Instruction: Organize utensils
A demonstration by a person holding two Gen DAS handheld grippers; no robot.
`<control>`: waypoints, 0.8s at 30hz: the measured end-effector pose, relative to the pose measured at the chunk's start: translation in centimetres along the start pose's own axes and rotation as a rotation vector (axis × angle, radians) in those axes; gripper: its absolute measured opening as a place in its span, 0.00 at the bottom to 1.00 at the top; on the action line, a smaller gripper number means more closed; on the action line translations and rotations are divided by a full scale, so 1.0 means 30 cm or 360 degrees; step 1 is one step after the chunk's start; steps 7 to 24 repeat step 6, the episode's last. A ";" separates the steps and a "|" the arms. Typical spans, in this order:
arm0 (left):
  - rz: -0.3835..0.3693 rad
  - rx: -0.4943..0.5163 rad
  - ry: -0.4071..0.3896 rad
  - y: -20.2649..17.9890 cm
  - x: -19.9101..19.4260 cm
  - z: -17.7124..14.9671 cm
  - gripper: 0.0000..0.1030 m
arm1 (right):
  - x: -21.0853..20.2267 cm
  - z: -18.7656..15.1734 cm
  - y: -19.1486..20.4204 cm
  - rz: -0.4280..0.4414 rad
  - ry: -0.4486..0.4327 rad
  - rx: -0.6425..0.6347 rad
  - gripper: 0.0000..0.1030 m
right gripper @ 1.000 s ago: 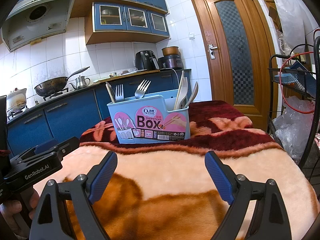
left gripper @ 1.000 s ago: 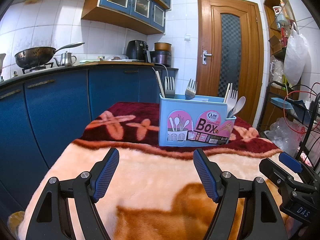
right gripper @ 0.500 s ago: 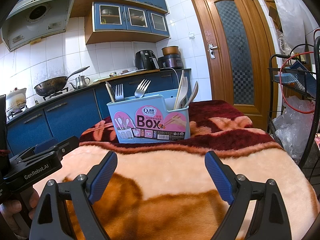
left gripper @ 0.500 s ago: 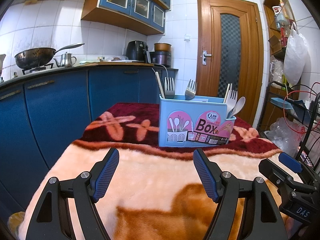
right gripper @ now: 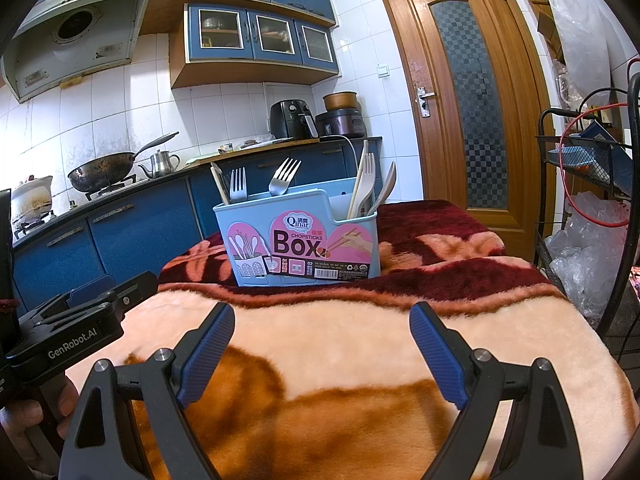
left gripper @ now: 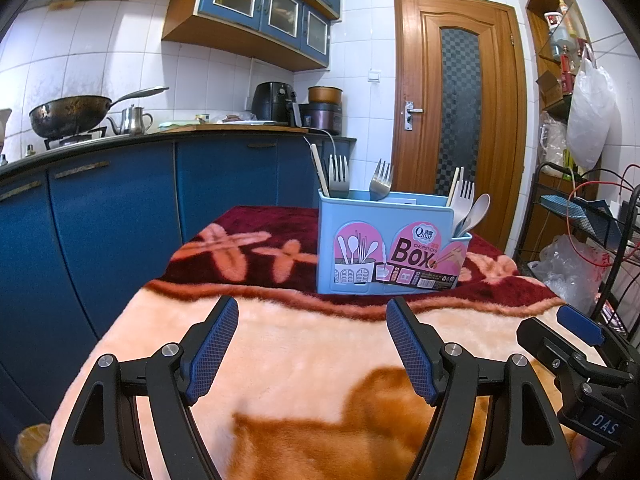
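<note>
Both tongs sit apart and empty: left gripper [left gripper: 312, 344], right gripper [right gripper: 322, 348], low over the blanket [left gripper: 304, 364]. Utensil box [left gripper: 390, 246] stands ahead, mid-table, forks [left gripper: 380, 186] and spoon [left gripper: 474, 212] inside. Looks pre-reach or finished; any next move means reaching forward.

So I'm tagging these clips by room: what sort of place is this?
A home kitchen, most likely: a wok and kettle sit on the counter, with blue cabinets overhead.
</note>
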State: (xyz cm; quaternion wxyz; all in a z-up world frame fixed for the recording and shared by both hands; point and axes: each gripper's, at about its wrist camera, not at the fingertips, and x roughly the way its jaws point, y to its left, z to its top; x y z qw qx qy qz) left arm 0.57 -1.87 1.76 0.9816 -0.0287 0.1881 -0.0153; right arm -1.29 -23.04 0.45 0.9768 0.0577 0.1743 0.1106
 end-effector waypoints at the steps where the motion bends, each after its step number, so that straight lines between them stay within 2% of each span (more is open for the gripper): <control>1: 0.0000 -0.0001 -0.0001 0.000 0.000 0.000 0.76 | 0.000 0.000 0.000 0.0000 0.0000 0.0000 0.88; 24: 0.0002 0.0000 -0.0002 0.000 0.000 0.001 0.76 | 0.000 0.001 -0.001 0.0000 0.0002 0.0001 0.88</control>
